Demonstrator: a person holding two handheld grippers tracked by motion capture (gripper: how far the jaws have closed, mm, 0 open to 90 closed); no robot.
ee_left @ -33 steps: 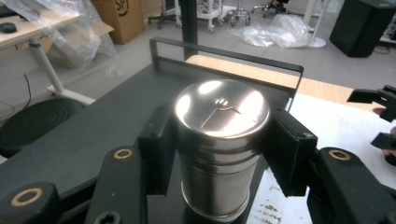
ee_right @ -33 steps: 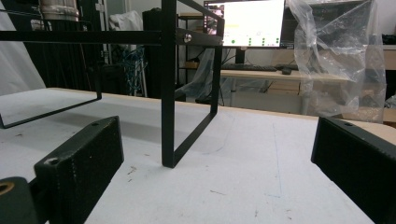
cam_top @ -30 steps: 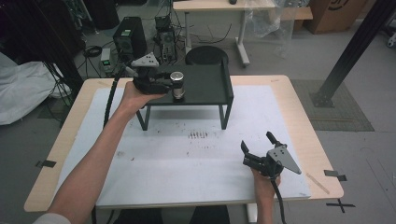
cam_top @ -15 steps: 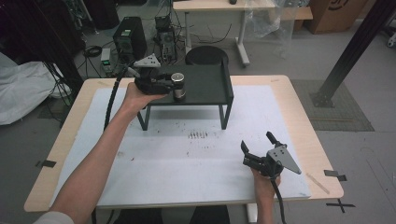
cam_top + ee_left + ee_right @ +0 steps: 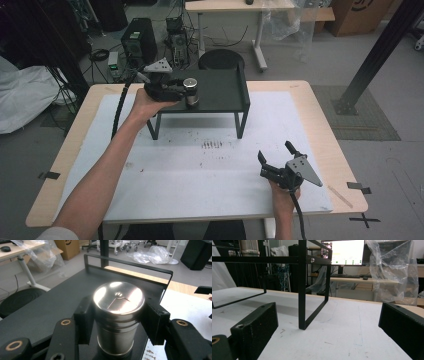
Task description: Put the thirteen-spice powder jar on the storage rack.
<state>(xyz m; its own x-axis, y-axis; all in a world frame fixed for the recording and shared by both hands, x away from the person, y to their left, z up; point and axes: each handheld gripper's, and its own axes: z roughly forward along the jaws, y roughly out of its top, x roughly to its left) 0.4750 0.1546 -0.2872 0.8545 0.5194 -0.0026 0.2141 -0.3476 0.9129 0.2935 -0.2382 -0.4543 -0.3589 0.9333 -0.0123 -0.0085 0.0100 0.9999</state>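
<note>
The steel canister (image 5: 118, 317) stands upright on the black shelf (image 5: 220, 95), near its left front edge, pinched by the left claw (image 5: 184, 93); the spread right claw (image 5: 276, 159) rests well apart on the table (image 5: 310, 115).

A wide bare stretch of the worktop (image 5: 200, 170) is left free across the lower middle of the high view. Passage toward the upper middle is blocked by the black shelf (image 5: 220, 92), its legs (image 5: 302, 290) and raised rim (image 5: 130, 263); beneath it, open room is left.
</note>
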